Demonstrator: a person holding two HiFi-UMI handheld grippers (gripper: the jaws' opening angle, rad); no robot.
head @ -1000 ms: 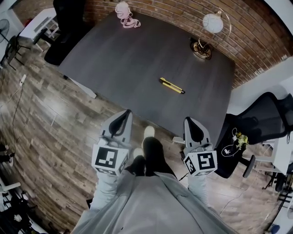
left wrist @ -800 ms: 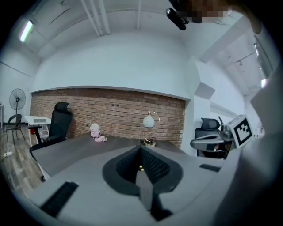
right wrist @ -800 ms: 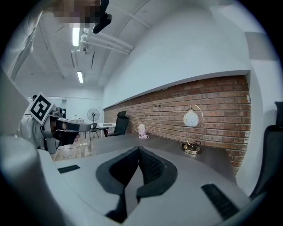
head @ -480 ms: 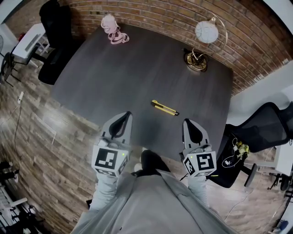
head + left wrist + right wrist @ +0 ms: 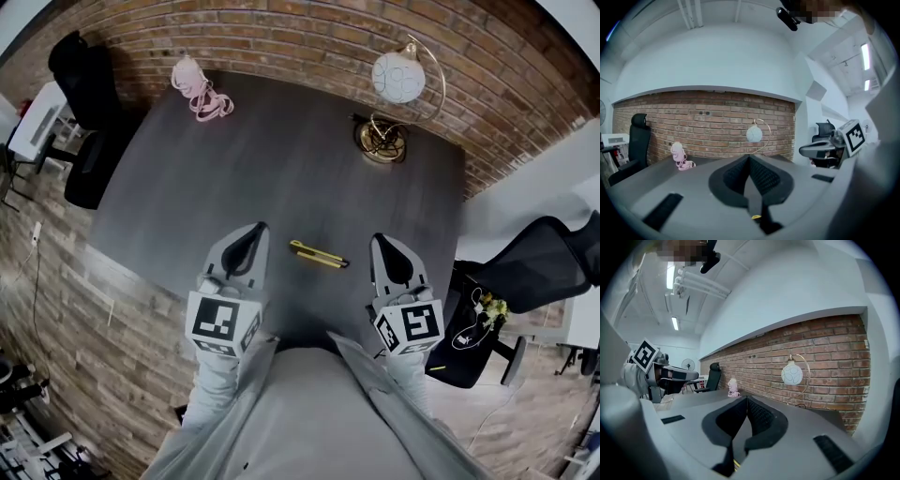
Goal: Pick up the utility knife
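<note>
Lying crosswise at lower centre, slim yellow-and-black utility knife (image 5: 319,254) sits between left gripper (image 5: 251,240) and right gripper (image 5: 384,251), both clenched empty, about equally near.

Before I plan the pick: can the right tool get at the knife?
Probably yes. The knife lies alone on the table beside the right tool, nothing between them. Its jaws are shut and must open first.

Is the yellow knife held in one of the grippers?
No, the utility knife lies flat on the dark table, between the left gripper and the right gripper, touched by neither.
</note>
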